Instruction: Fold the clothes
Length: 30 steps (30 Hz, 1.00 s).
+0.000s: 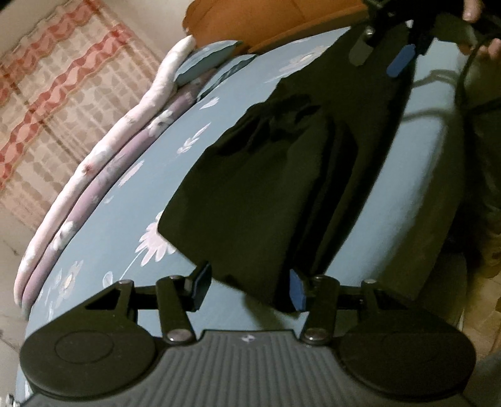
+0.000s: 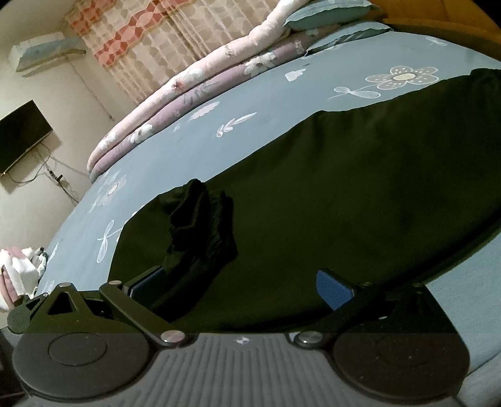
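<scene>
A black garment (image 1: 281,175) lies partly folded on the blue flowered bed sheet (image 1: 125,219). Its ribbed waistband or cuff is bunched on top (image 2: 203,219). My left gripper (image 1: 249,286) is open, its blue-padded fingers straddling the garment's near edge. My right gripper (image 2: 241,285) is open, low over the garment (image 2: 344,188), its fingers on either side of the cloth. The right gripper also shows at the far end of the garment in the left wrist view (image 1: 385,53), held by a hand.
A rolled pink and lilac quilt (image 1: 103,162) and blue pillows (image 1: 203,59) lie along the bed's far side. An orange headboard (image 1: 281,18) stands beyond. Patterned curtains (image 2: 141,40), a wall television (image 2: 22,134) and white clothes (image 2: 22,275) are at left.
</scene>
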Motion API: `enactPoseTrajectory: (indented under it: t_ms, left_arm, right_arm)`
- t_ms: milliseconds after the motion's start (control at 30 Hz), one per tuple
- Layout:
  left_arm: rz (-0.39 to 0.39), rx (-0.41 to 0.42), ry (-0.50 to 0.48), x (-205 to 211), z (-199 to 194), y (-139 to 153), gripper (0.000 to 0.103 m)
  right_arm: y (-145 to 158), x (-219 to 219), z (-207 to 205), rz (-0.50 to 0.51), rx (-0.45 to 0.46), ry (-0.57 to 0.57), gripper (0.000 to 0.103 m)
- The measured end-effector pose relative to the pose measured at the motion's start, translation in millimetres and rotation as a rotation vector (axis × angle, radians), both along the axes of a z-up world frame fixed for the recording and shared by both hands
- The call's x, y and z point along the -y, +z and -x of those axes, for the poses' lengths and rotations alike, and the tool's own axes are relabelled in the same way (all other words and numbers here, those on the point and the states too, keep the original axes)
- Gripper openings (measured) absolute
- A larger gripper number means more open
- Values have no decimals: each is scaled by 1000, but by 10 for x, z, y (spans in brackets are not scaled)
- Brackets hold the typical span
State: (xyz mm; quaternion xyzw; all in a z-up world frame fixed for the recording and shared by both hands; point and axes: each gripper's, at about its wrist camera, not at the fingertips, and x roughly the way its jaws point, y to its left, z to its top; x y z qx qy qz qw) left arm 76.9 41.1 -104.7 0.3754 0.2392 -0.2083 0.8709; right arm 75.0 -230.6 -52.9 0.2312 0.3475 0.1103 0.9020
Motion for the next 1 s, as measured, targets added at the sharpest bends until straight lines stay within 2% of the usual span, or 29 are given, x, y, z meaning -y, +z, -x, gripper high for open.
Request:
enactPoseTrajectory:
  t_ms: [233,367,433,500,567,667,767,833,900,1000]
  left_arm:
    - [43,-11,44,-160,23,41,56]
    - [51,-7,40,-170,34,28,56]
    - [72,-16,48,-197,26,34,56]
    - [81,-16,53,-205,31,30,56]
    - [84,-12,57,-206,42,21,56]
    - [105,-17,68,-228,41,19,56]
    - [128,-26,75,-256,36,20,56]
    - [138,-30,77,-266,33,20,56]
    - [145,-33,79,-273,27,17,56]
    - [153,-37,79,-284,26,18,56]
  right_arm:
    - [75,-81,-99,-22,14,52,103]
    - [162,-185,-301,-43,58,107,101]
    - [188,-253,-465,-36,77,133,90]
    - [192,-348,-630,-18,84,161,87]
    - [187,-468,-728,12,96,190,80]
    - [205,-761,-729,160,154,251,70]
    - [120,-978,-700,300,146,274,61]
    - [64,-1018,-683,365,146,269,43]
    - [59,-1016,-659,386,147,264,25]
    - [143,-947,-631,362,140,248,25]
